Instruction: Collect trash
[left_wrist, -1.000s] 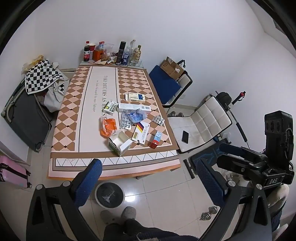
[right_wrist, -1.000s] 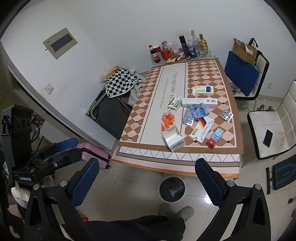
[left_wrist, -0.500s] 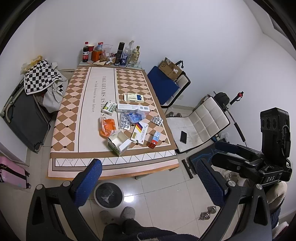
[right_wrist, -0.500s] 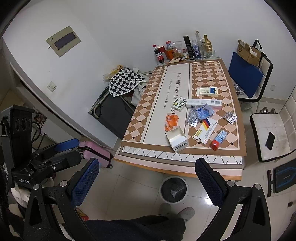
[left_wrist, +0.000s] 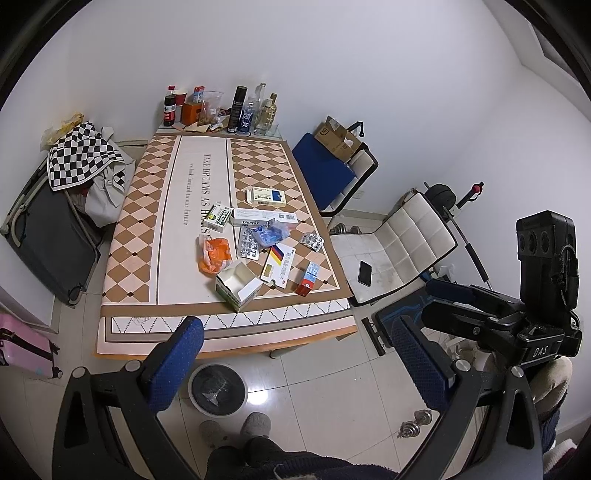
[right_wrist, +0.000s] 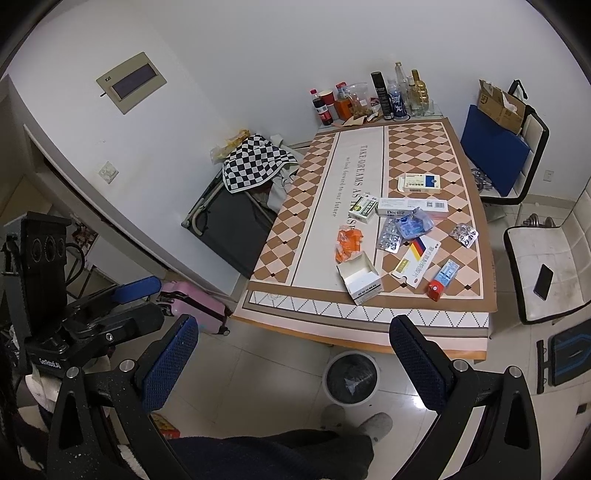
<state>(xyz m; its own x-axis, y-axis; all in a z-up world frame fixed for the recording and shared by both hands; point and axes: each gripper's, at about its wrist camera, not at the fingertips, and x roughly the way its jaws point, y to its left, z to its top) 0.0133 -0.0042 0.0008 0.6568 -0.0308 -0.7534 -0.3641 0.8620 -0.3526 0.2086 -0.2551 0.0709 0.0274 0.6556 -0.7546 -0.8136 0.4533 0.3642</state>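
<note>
Medicine boxes (left_wrist: 279, 266), blister packs (left_wrist: 249, 244), an orange wrapper (left_wrist: 213, 255) and an opened empty carton (left_wrist: 238, 285) lie scattered before me on the worktop (left_wrist: 170, 229), above a round floor bin (left_wrist: 218, 388).

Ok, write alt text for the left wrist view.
Medicine boxes, blister packs and an orange bag litter a diamond-patterned table. A round bin sits on the floor below, and the left gripper hovers open and empty.
</note>
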